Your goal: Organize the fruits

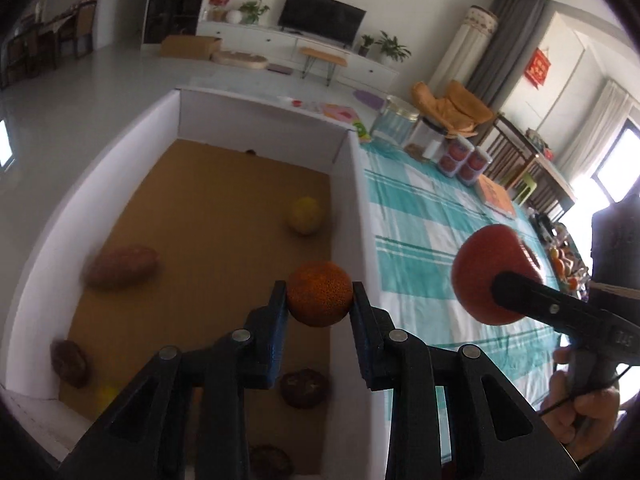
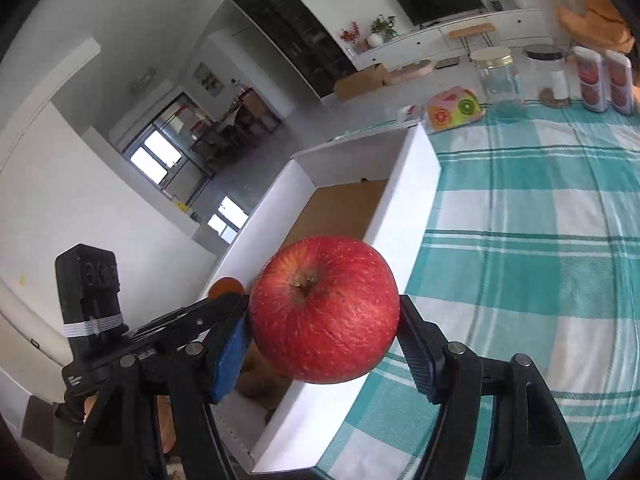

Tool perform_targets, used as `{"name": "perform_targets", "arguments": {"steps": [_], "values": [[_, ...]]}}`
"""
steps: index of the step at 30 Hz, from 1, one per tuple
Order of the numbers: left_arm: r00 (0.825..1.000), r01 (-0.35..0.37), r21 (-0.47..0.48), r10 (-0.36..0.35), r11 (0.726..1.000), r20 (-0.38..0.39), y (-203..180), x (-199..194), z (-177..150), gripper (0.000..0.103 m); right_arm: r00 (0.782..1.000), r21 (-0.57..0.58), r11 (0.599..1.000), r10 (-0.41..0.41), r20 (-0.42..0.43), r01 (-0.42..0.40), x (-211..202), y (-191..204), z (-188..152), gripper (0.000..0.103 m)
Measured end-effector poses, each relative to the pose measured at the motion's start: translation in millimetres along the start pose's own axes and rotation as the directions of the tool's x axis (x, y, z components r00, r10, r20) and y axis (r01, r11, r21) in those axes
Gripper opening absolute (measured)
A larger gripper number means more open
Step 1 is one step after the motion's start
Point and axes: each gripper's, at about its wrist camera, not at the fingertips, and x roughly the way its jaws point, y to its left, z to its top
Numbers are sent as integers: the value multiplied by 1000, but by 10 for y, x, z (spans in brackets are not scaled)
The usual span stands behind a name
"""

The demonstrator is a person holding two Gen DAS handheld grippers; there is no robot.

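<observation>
Left claw (image 1: 320, 300) pinching orange (image 1: 319, 294), right claw (image 2: 324, 332) pinching apple (image 2: 324, 310). We judge both firm, round, roll-prone: grip at widest girth.

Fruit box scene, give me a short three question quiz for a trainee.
1. True or false: the left claw is shut on an orange.
2. What does the right claw hold? A) lemon B) red apple C) jar
3. Fill in: the white box stands on a teal and white checked ____.

Key: 1 true; 2 B; 3 tablecloth.
</observation>
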Motion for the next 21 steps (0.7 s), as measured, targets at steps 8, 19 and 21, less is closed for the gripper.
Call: {"name": "perform_targets", "arguments": {"steps": [8, 19, 21], "values": [[980, -159, -120, 142, 980, -140, 569, 524, 3, 41, 956, -308, 941, -209, -205, 139, 1114, 580, 12, 69], [917, -371, -31, 372, 928, 141, 366, -290, -121, 86, 979, -281, 943, -200, -41, 181, 618, 686, 187, 102], [860, -471, -16, 463, 882, 216, 224, -479, -174, 88, 975, -263, 941, -223, -6, 213, 438, 739, 216, 103]]}}
